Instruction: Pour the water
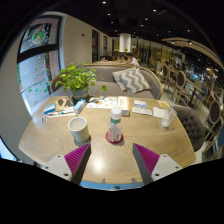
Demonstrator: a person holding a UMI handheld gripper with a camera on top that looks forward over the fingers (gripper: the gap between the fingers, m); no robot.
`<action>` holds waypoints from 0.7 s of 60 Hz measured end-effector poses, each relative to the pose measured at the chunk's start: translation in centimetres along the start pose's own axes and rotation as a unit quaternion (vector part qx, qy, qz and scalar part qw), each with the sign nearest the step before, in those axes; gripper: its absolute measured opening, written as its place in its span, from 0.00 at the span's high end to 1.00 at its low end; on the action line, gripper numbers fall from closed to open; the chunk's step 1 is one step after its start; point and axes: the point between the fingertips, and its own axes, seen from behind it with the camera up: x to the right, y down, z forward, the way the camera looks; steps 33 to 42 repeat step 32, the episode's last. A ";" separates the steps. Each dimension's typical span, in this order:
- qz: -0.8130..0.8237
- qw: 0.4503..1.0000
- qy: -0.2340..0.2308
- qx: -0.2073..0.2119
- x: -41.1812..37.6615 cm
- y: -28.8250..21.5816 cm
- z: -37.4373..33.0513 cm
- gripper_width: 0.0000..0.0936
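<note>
A small clear water bottle [115,126] with a white cap stands upright on a dark red coaster on the wooden table [120,155], just ahead of my fingers and midway between them. A white cup [79,130] stands to its left, ahead of my left finger. My gripper [111,160] is open and empty, held above the table's near part, with its magenta pads [76,158] spread wide apart.
A potted green plant [73,79] stands at the table's far left. Papers and books [128,104] lie across the far side, with a small white cup [166,120] at the right. A sofa with a striped cushion [130,80] is beyond, and chairs stand at the right.
</note>
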 end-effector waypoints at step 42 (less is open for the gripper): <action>-0.026 0.999 0.043 0.012 -2.2 1.4 -10.0 0.08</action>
